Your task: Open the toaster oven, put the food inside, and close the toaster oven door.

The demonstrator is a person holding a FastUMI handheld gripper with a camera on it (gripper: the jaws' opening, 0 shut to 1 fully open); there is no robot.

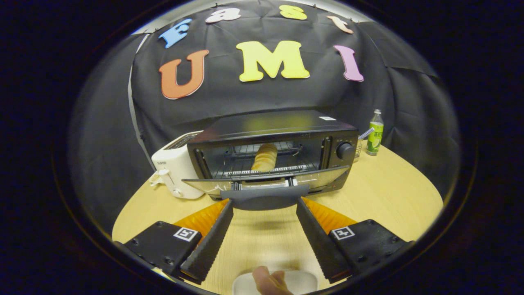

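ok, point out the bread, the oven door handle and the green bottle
bread (265,157), gripper view, middle of the loaf on the oven rack
oven door handle (264,197), gripper view, centre of the grey bar between the open jaws' tips
green bottle (375,137), gripper view, its label

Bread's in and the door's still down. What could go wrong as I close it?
1. The hand-held gripper is open with its fingertips at the ends of the door handle, so it could slip off when lifting.
2. A hard push may shove the toaster oven into the white toaster beside it.
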